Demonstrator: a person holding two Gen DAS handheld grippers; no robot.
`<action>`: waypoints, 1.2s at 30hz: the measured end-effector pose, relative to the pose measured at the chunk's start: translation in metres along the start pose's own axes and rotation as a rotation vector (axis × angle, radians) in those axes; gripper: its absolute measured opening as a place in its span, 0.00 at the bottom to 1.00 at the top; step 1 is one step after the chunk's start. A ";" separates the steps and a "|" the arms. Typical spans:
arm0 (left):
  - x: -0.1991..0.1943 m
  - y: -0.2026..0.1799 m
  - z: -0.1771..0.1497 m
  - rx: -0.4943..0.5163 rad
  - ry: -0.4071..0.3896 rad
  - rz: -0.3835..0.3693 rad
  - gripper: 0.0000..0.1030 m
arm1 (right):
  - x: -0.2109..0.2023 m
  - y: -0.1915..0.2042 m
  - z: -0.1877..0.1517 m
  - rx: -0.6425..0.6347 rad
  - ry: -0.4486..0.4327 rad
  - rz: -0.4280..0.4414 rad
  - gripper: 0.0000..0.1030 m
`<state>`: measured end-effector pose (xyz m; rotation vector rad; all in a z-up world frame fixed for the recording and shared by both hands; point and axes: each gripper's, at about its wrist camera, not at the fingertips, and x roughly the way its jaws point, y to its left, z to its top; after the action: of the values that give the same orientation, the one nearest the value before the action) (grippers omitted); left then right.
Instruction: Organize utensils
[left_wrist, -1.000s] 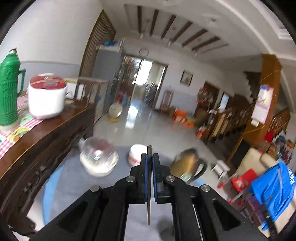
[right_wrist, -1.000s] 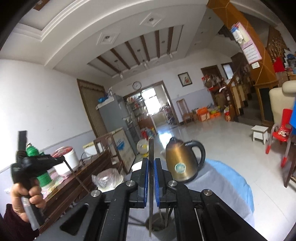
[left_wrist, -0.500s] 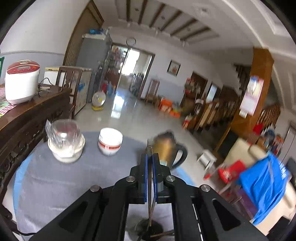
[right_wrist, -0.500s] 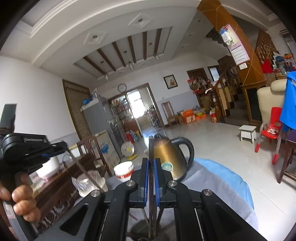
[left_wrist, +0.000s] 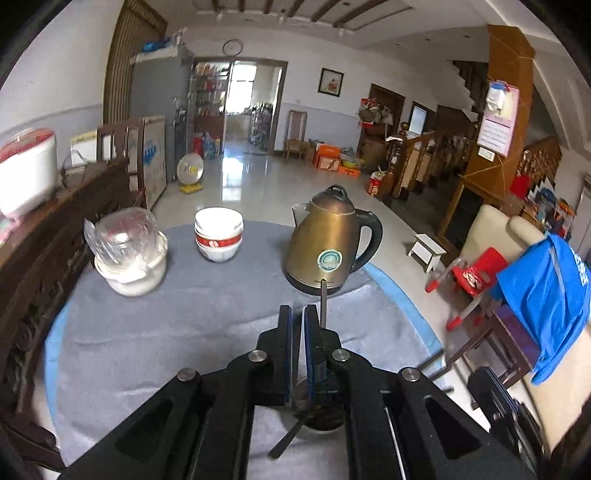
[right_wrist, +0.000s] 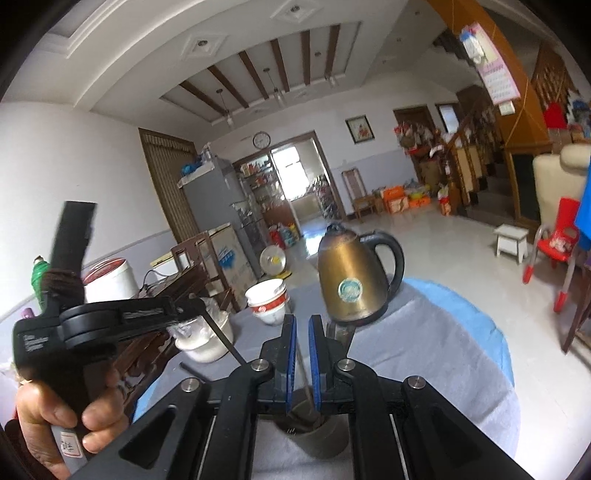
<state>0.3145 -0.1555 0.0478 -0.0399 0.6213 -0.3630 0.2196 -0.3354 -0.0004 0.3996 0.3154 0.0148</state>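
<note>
Bare grey cloth (left_wrist: 177, 332) ahead; kettle (left_wrist: 328, 243), bowls (left_wrist: 218, 234), wrapped jar (left_wrist: 127, 251) beyond.

Brass kettle (left_wrist: 325, 242), stacked bowls (left_wrist: 218, 233)

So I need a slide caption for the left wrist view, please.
Left gripper above a dark utensil cup on the grey-clothed table, facing bronze kettle and stacked bowls.

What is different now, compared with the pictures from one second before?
Both grippers came down over the utensil holder. The left gripper let go of its thin utensil, which now stands in the holder beside its finger. The right gripper also loosened; its utensil leans loose between the jaws into the holder. The kettle and the stacked bowls stayed in place.
</note>
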 end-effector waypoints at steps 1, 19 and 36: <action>-0.011 0.001 -0.001 0.016 -0.016 0.006 0.09 | -0.004 -0.001 -0.001 0.013 0.005 0.008 0.09; -0.171 0.029 -0.072 0.154 -0.209 0.225 0.97 | -0.108 0.032 -0.019 -0.102 -0.089 -0.049 0.73; -0.199 0.031 -0.126 0.163 -0.171 0.386 0.98 | -0.158 0.058 -0.057 -0.183 0.000 -0.159 0.73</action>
<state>0.1026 -0.0490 0.0525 0.2007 0.4160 -0.0341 0.0544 -0.2723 0.0191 0.1923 0.3422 -0.1116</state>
